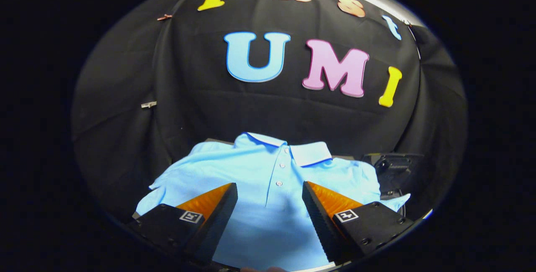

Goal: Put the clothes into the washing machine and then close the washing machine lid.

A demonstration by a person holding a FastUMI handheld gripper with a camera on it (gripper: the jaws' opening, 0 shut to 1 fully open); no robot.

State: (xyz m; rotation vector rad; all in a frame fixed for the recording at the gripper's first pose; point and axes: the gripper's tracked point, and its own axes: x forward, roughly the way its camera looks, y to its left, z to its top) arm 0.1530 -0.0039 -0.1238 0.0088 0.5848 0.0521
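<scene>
A black device sits against the black cloth wall.

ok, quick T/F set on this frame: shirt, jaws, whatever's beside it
1. The polo shirt is light blue with a white collar. True.
2. The gripper is shut on the shirt. False: its jaws stand open, with the shirt's button placket showing between them.
3. The shirt lies spread out flat, collar on the far side from the jaws. True.
4. The shirt is crumpled into a ball. False: it is laid out, sleeves spread to both sides.
5. A black device sits beside the shirt. True.
</scene>
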